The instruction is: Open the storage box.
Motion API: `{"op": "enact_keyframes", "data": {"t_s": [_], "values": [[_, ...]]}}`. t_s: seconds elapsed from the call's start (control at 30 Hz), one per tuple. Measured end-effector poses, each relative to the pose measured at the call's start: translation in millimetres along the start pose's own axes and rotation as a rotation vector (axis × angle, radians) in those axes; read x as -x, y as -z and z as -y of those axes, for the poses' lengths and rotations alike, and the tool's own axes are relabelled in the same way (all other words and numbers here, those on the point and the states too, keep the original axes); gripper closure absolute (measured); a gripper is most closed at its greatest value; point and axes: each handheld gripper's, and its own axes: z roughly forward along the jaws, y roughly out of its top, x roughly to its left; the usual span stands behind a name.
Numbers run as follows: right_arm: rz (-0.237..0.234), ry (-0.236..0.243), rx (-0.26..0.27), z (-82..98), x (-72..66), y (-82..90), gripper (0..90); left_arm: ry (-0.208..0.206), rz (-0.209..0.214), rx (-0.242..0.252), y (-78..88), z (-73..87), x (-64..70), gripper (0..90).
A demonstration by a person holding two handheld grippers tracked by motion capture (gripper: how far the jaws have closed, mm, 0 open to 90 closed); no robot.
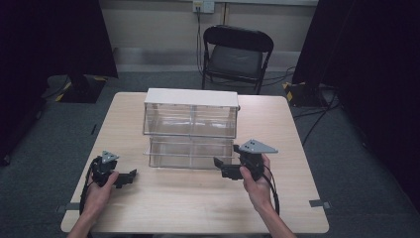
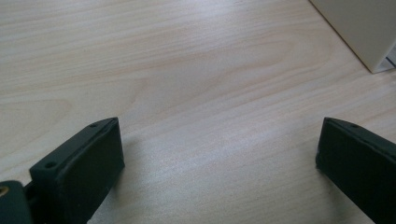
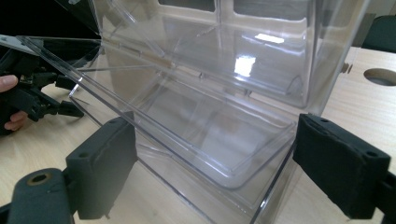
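A clear plastic drawer cabinet (image 1: 190, 116) with a white top stands mid-table, two tiers high. Its lower drawer (image 1: 190, 153) is pulled forward toward me. My right gripper (image 1: 221, 167) is at that drawer's front right corner. In the right gripper view the open gripper (image 3: 215, 126) has its jaws spread on either side of the empty clear drawer (image 3: 219, 135), not clamped on it. My left gripper (image 1: 128, 177) rests low over the table, left of the cabinet. It is open (image 2: 219, 130) with bare wood between the jaws. The cabinet's corner (image 2: 359, 32) lies ahead to its right.
The light wooden table (image 1: 198, 203) has free room in front of the cabinet and on both sides. A black folding chair (image 1: 237, 52) stands behind the far edge. A round hole (image 3: 380, 76) is in the tabletop beyond the cabinet. Dark curtains flank the room.
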Motion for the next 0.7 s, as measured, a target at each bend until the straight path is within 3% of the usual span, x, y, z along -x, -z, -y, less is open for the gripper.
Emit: {"op": "enact_keyframes", "data": {"t_s": [0.7], "values": [[0.015, -0.038, 0.061, -29.1, 7.0, -5.2, 10.2, 0.0, 0.001, 0.0, -0.1, 0.0, 0.0, 0.3]]}}
